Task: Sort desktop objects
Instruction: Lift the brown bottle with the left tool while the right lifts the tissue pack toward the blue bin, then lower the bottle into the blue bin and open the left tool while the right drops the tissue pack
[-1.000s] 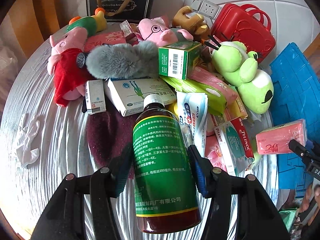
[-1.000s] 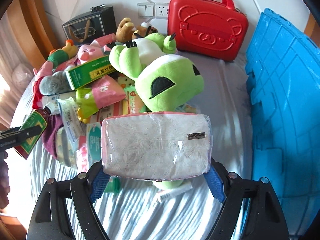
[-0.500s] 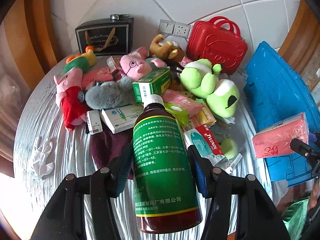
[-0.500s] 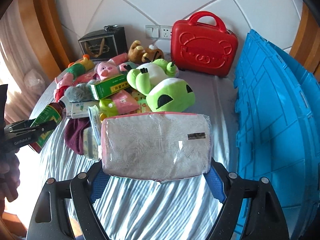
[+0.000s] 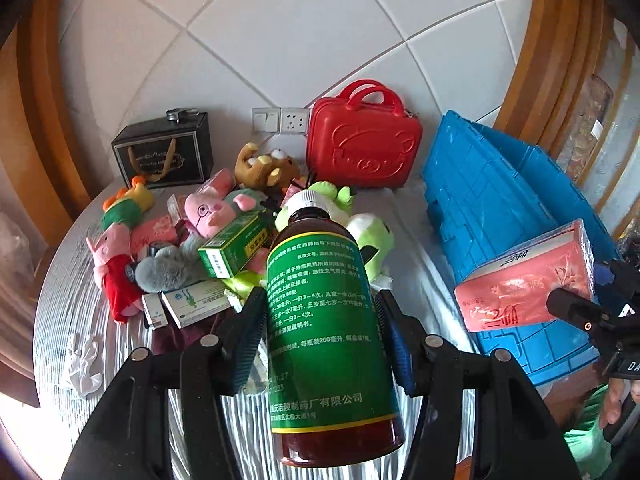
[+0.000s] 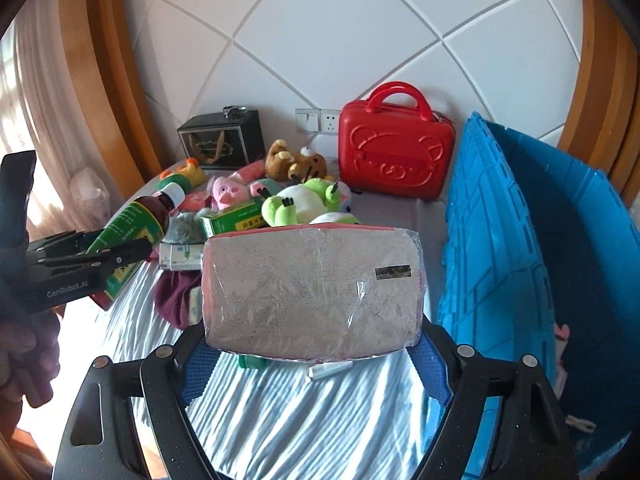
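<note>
White glove [image 5: 84, 364]: crumpled on the silvery round table [image 5: 56, 312] at the far left, apart from the pile
Pig doll in red dress [image 5: 110, 264]: lying on the left edge of the pile; a green-and-orange plush [image 5: 126, 206] just behind it
Black gift box [image 5: 164, 156]: upright against the tiled wall at the back left; gold lettering too small to read
Grey fluffy piece [image 5: 170, 266]: beside the pig doll; white medicine boxes [image 5: 192, 306] lie in front of it, next to a maroon cloth [image 5: 180, 338]
Green medicine box [image 5: 234, 250]: tilted on top of the pile, in front of a pink pig plush with glasses [image 5: 212, 212]
Left gripper [image 5: 320, 344]: both blue pads pressed on the sides of the bottle, holding it off the table
Brown syrup bottle [image 5: 328, 336]: in the left gripper, green label facing the camera, white cap pointing away toward the pile; in the right wrist view it shows at the left, tilted, cap up
Green frog plush [image 5: 370, 240]: behind the bottle, partly hidden by it; a brown bear plush [image 5: 266, 166] further back
Red bear-embossed case [image 5: 362, 146]: standing against the wall under the socket plate [image 5: 280, 120]
Right gripper [image 6: 312, 356]: jaws wide, clamped on the ends of the tissue pack, clear of the table
Pink tissue pack [image 6: 314, 292]: crosswise in the right gripper, plastic-wrapped, grey underside to the camera; seen from the left wrist it sits in front of the crate
Blue plastic crate [image 6: 520, 248]: at the right edge of the table, open; something pink lies low inside it, unclear what
</note>
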Demonstrator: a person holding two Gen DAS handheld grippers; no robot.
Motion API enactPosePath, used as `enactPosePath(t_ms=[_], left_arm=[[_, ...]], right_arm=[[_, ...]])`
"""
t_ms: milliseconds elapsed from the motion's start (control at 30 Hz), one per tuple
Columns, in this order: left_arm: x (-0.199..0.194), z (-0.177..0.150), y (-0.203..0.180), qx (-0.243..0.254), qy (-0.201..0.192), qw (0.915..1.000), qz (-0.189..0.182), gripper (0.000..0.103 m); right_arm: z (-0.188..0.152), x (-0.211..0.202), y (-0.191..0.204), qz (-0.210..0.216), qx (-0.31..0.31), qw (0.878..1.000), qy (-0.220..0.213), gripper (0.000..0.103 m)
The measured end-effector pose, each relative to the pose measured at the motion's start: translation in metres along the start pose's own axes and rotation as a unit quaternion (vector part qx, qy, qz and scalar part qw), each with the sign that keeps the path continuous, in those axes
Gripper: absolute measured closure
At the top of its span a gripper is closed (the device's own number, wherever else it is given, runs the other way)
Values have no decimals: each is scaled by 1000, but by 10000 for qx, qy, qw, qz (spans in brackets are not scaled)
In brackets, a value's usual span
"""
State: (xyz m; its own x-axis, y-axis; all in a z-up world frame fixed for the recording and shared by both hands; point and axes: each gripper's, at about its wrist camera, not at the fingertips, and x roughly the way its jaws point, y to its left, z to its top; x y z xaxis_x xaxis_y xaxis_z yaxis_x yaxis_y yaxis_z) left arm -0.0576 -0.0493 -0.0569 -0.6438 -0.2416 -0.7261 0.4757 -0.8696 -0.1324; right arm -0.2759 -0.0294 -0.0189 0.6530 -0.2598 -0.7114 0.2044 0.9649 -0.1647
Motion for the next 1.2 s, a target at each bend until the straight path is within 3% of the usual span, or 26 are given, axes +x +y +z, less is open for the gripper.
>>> enactPosePath(t_ms=[200,400,700,800,833,1200], left_arm=[[-15,20,-44,-7,-324,9992,250,51],[-16,42,-84,90,-470,9985,255,52],[-12,83,-157,317,-699,9971,12,52],[-10,98,-185,412,-800,9959,20,52],[-9,102,-194,188,-860,9957,300,52],[17,142,-278,712,-893,9934,-40,52]], right_arm=[[4,-34,-27,-4,96,9995,-300,20],[9,-70,-60,3,208,9975,-681,20],[6,-108,-124,-131,527,9945,-896,20],[4,-118,-147,-242,702,9923,-987,20],[3,-121,-154,-287,750,9916,-1015,20],[-18,-145,-217,-878,1235,9826,-1072,20]])
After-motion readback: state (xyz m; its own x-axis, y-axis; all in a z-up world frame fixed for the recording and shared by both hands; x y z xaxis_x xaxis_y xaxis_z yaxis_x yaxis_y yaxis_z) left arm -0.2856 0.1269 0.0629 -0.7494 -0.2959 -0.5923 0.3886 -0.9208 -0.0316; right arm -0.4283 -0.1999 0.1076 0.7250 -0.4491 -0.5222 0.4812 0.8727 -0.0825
